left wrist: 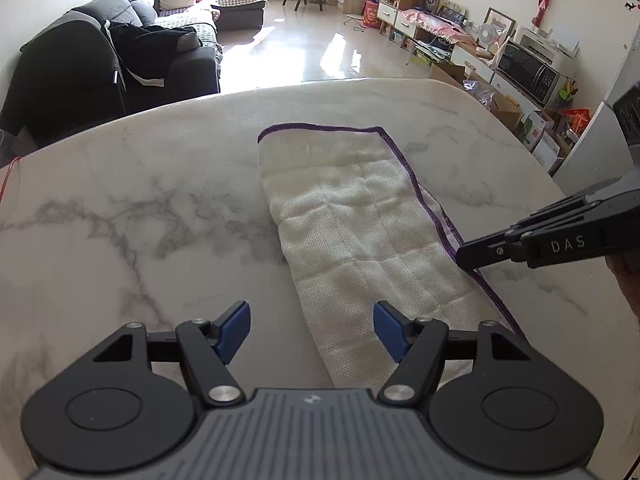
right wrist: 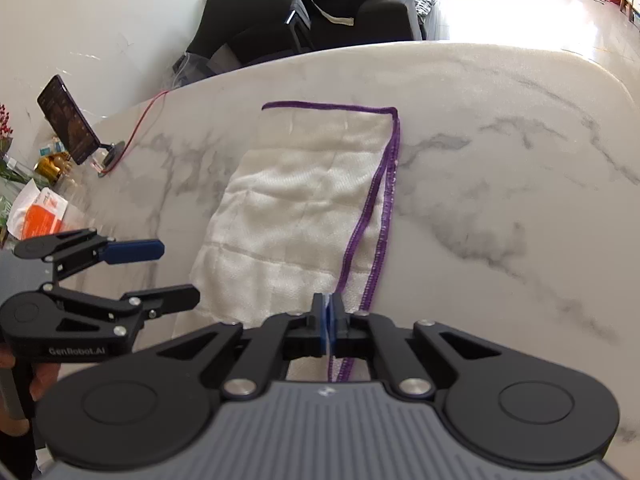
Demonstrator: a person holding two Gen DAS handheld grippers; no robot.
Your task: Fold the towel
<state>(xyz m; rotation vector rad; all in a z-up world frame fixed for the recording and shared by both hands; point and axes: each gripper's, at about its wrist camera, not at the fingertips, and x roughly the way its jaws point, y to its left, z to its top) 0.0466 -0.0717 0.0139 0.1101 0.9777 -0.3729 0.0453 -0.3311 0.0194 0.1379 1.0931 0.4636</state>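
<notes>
table (left wrist: 120, 200): white marble with grey veins, carrying everything I work on; its rounded far edge faces a bright tiled floor and a dark sofa (left wrist: 120, 52)
towel (left wrist: 360, 220): white waffle cloth edged in purple, folded once into a long strip near the middle of the table; the purple hems run doubled along its right side, the fold on its left
my left gripper (left wrist: 312, 330): jaws standing wide, blue pads apart, nothing between them; it hovers at the near left edge of the towel, one pad over marble, the other over cloth
my right gripper (right wrist: 329, 320): jaws pinched tight on the towel's near purple-hemmed edge; a sliver of white cloth shows between the blue pads
phone (right wrist: 68, 120): propped on a stand at the table's far left; a red cable (right wrist: 136, 128) trails from it
</notes>
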